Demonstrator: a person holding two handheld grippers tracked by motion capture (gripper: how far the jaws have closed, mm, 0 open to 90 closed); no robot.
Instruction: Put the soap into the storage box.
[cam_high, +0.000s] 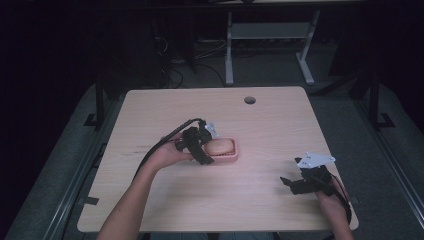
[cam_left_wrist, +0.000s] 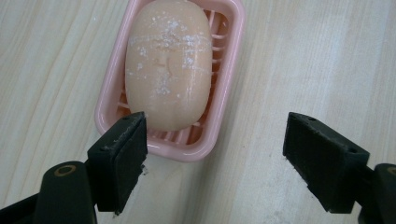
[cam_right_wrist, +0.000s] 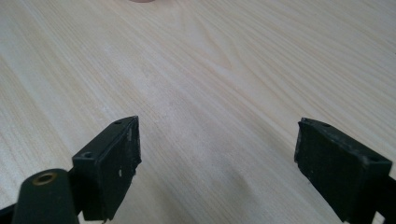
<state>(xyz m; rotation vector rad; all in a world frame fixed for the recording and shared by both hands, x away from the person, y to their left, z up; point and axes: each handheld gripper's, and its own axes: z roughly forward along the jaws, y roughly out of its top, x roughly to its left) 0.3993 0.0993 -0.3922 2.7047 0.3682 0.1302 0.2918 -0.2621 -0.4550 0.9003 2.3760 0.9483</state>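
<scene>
A peach-coloured bar of soap (cam_high: 220, 146) (cam_left_wrist: 167, 63) lies in a pink slotted soap dish (cam_high: 234, 155) (cam_left_wrist: 231, 65) near the middle of the wooden table (cam_high: 165, 200). My left gripper (cam_high: 204, 146) (cam_left_wrist: 215, 158) hovers at the dish's left end, open, with nothing between its jaws; one jaw stands by the dish's near rim, the other over bare wood. My right gripper (cam_high: 290, 182) (cam_right_wrist: 217, 165) rests near the table's front right, open over bare wood, well away from the dish.
A round cable hole (cam_high: 249, 100) sits near the table's far edge. Desk legs and cables (cam_high: 230, 50) stand on the dark floor beyond. The table's right edge (cam_high: 345, 195) is close to my right hand.
</scene>
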